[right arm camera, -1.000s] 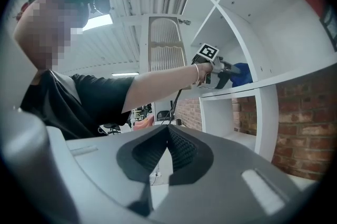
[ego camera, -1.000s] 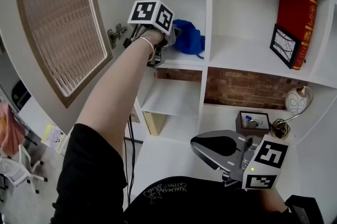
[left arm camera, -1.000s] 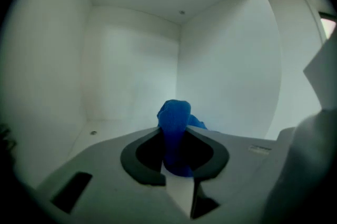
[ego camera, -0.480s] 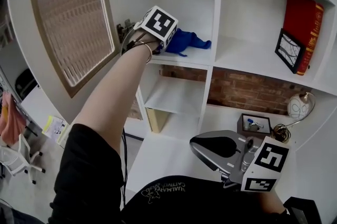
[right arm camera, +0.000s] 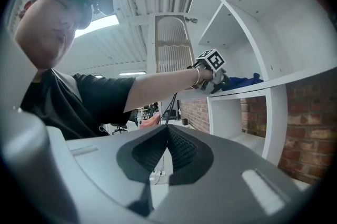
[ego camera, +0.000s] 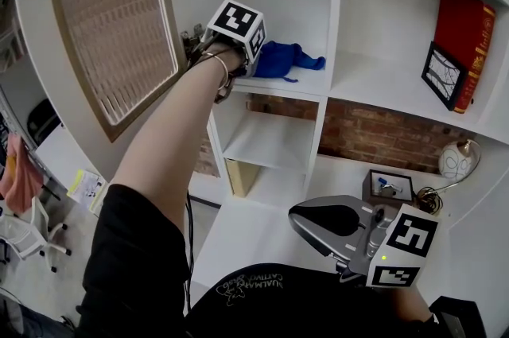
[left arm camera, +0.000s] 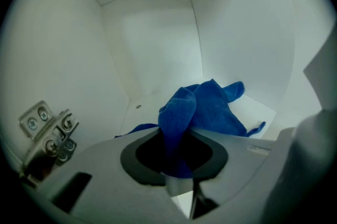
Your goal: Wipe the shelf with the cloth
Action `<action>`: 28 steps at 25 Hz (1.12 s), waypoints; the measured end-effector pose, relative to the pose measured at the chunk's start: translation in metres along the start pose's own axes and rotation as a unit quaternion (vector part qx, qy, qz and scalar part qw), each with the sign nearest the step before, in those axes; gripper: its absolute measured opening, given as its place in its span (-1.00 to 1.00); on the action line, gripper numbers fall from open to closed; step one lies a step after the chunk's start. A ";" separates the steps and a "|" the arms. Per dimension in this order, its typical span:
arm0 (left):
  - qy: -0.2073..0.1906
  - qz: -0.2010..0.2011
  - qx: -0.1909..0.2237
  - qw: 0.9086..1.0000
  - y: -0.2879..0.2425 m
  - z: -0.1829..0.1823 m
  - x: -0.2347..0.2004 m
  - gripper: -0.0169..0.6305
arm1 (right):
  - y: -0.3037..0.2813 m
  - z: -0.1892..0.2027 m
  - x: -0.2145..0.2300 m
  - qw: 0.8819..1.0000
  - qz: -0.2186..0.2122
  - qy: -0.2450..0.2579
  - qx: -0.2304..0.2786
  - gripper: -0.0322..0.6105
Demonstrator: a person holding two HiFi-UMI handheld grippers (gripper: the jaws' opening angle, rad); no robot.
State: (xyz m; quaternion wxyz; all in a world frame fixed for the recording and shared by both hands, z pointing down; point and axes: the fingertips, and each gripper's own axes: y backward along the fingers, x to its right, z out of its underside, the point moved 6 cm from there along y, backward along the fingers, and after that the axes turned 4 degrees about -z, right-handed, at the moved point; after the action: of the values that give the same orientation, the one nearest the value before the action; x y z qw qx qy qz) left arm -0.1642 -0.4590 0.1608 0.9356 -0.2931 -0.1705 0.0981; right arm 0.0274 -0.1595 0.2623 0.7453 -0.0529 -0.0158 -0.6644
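Note:
A blue cloth point(ego camera: 285, 60) lies bunched on the white shelf point(ego camera: 306, 87) of the upper-left cubby. My left gripper point(ego camera: 253, 62) is at the cubby's front left and is shut on the blue cloth point(left arm camera: 196, 112), whose near fold is pinched between the jaws while the rest spreads over the shelf floor point(left arm camera: 258, 111). My right gripper point(ego camera: 320, 222) hangs low in front of my body, jaws shut with nothing between them point(right arm camera: 164, 150). From the right gripper view the left gripper point(right arm camera: 209, 71) and blue cloth point(right arm camera: 242, 80) show on the shelf's edge.
The cubby's wooden slatted door point(ego camera: 111, 30) stands open to the left, its hinge point(left arm camera: 48, 132) beside my left gripper. A red book point(ego camera: 466, 42) and a framed picture point(ego camera: 444, 75) stand in the right cubby. A small box point(ego camera: 386, 187) and a round lamp point(ego camera: 460, 160) sit lower right.
My left gripper has dragged the blue cloth a little along the shelf, leaving it more spread toward the right divider. The right gripper has stayed put.

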 end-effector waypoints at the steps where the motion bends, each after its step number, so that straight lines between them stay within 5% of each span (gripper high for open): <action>1: -0.001 0.012 -0.003 1.000 0.001 -0.001 0.004 -0.79 | -0.001 0.000 0.000 1.000 -0.001 -0.001 0.000 -0.87; 15: -0.071 0.096 -0.024 0.993 -0.001 -0.029 0.085 -0.79 | 0.007 0.003 0.002 1.000 0.007 -0.008 0.011 -0.87; 28: -0.100 0.178 0.024 0.979 0.007 -0.038 0.131 -0.78 | 0.011 0.005 0.004 1.000 0.002 -0.011 0.014 -0.87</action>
State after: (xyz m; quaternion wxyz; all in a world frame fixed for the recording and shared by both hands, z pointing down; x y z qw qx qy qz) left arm -0.0291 -0.4362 0.1619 0.8883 -0.2848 -0.2057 0.2958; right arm 0.0390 -0.1618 0.2667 0.7474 -0.0496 -0.0335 -0.6617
